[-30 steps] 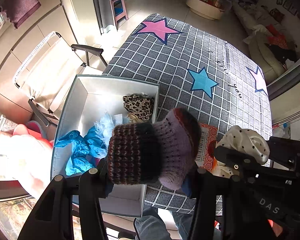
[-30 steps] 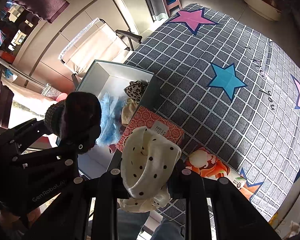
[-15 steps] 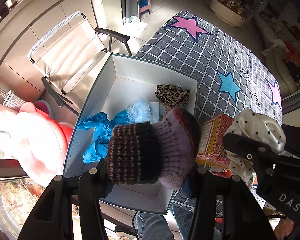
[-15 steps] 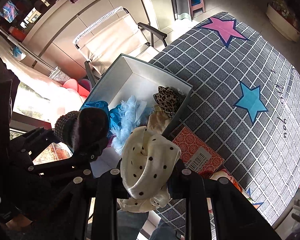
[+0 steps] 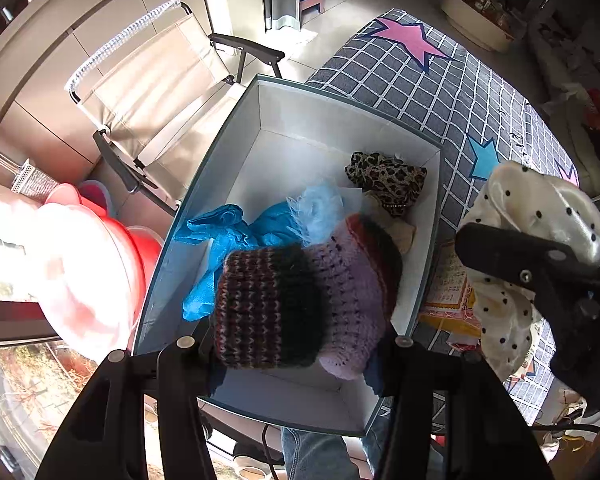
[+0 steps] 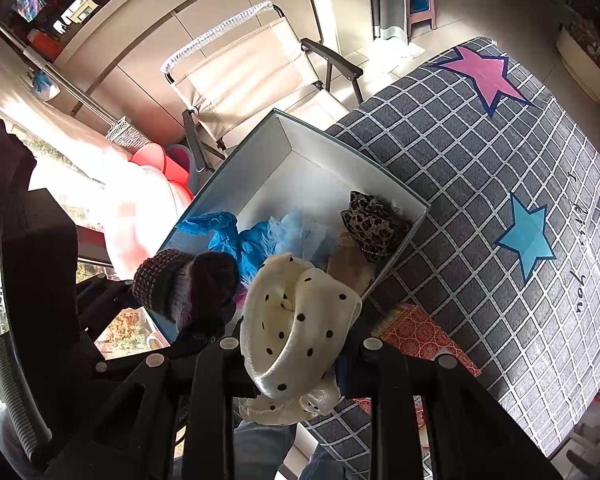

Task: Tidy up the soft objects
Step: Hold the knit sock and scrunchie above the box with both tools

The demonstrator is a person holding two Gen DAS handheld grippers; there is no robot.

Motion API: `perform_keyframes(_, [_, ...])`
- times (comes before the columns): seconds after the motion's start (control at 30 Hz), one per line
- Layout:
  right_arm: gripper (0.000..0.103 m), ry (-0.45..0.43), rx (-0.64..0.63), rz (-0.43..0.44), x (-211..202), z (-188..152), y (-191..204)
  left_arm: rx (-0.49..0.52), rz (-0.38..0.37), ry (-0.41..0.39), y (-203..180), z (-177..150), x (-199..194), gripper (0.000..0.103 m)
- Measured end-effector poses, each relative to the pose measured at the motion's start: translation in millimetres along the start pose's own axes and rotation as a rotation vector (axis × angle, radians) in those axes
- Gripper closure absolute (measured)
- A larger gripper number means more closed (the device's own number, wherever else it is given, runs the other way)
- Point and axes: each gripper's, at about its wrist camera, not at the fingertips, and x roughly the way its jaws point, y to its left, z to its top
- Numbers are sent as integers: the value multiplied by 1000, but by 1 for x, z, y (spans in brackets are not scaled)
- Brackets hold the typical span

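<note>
Knitted hat [image 5: 300, 304], light and squashy, pinched at mid-body in my left gripper [image 5: 296, 350] over the box [image 5: 428, 240]. Satin dotted headband [image 6: 300, 320], slippery, clamped in my right gripper [image 6: 300, 346] jaws beside it.

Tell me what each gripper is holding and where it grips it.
Left gripper clamps the knitted hat across its sides. Right gripper pinches the polka-dot cloth around its bunched middle.

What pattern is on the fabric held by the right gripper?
Cream with black polka dots, best seen in the right wrist view.
</note>
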Motion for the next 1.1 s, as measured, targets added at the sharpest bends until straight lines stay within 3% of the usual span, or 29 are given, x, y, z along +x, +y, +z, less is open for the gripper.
perform_keyframes(1.1, [77,38,-19,-7,19,15,2,-16,1,37,10,10,22,46])
